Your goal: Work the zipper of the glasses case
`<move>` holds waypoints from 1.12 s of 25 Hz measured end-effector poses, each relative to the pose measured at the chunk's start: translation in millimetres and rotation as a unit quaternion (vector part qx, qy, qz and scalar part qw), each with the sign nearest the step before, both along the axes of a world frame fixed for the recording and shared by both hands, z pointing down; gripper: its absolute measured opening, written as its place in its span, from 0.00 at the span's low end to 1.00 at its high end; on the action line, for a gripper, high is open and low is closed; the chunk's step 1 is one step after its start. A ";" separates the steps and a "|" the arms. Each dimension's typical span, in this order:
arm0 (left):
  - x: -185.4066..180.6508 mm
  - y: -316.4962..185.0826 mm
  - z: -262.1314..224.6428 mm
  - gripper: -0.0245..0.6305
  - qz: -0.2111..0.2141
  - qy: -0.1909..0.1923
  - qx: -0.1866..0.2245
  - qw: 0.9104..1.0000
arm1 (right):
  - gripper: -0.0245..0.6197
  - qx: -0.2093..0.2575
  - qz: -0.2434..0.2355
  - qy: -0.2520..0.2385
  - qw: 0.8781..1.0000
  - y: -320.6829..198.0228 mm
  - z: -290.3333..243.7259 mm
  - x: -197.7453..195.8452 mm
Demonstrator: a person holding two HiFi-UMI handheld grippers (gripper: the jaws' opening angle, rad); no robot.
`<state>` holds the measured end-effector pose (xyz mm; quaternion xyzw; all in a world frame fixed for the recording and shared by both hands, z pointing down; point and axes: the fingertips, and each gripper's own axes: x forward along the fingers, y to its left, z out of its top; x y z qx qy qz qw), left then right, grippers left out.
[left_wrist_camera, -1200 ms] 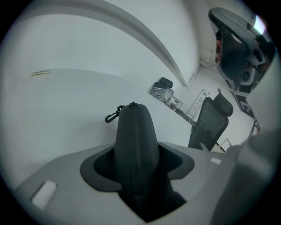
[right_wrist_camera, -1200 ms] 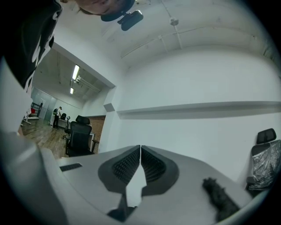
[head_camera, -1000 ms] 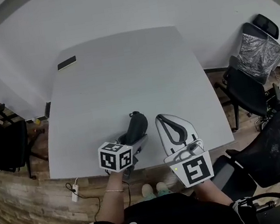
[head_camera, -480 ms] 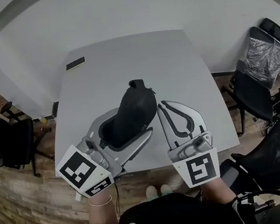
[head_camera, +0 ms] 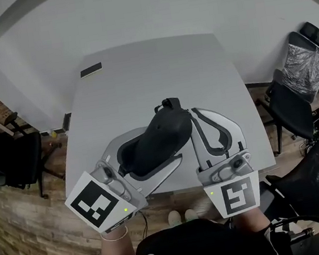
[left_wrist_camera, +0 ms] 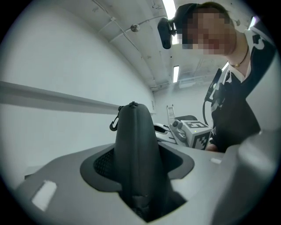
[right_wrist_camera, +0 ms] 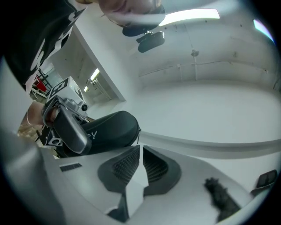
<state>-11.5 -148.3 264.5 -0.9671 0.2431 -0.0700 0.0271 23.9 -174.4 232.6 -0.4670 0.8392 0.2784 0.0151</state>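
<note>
White-walled room, grey table (head_camera: 140, 79); head view and both gripper views.

(a) The fingers (left_wrist_camera: 99, 169) of my left gripper (head_camera: 165, 143) stand well apart and are closed on the dark glasses case (head_camera: 161, 135). The ribbed pads press its two long sides. The case stands on end between them, its lower end sunk down between the two fingers (left_wrist_camera: 138, 149). Its rounded upper end carries the zipper pull (left_wrist_camera: 115, 124), which hangs to one side as a small loop. The case is raised off the table, over the table's near half.

(b) The fingers (right_wrist_camera: 125, 165) of my right gripper (head_camera: 198, 115) are drawn together, with only a thin wedge of light between the pads and nothing in it (right_wrist_camera: 140, 147). This gripper lies just beside the case, on its right, without touching it. From its own view the case (right_wrist_camera: 107, 129) shows side-on with pale lettering, clamped in the left gripper (right_wrist_camera: 70, 127).

(c) Each gripper bears a marker cube, at the left (head_camera: 97, 206) and at the right (head_camera: 236, 197), near the table's front edge.

(d) A small dark flat object (head_camera: 91, 70) lies at the far left corner of the table, well apart from the case.

(e) Black chairs stand on the wooden floor (head_camera: 38, 231), one to the left (head_camera: 4, 159) and others to the right (head_camera: 290, 104).
</note>
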 end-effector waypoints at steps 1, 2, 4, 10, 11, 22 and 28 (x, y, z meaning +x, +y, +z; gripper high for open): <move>-0.7 0.0 0.4 0.44 -0.003 -0.006 -0.003 1.000 | 0.05 0.004 0.000 0.003 1.000 0.8 -1.8 -0.2; -1.3 0.2 0.7 0.44 -0.007 -0.012 -0.009 1.000 | 0.05 0.009 0.000 0.008 1.000 1.7 -3.7 -0.5; -2.5 1.1 -0.1 0.44 -0.010 -0.021 -0.015 1.000 | 0.05 0.019 0.001 0.023 1.000 3.9 -6.8 -2.0; -7.7 0.8 -0.6 0.45 -0.006 -0.056 0.003 0.998 | 0.05 0.031 -0.010 0.075 0.997 9.1 -3.4 -8.0; -7.8 0.9 -1.0 0.45 -0.005 -0.057 0.005 0.998 | 0.05 0.032 -0.011 0.079 0.996 9.7 -3.4 -8.6; -10.2 0.5 -1.7 0.45 0.013 -0.080 0.007 0.997 | 0.05 0.038 -0.022 0.102 0.994 8.3 -7.9 -10.4; -10.9 -2.4 5.8 0.45 0.012 -0.089 -0.002 0.996 | 0.05 0.045 -0.033 0.086 0.995 3.5 -8.7 -10.1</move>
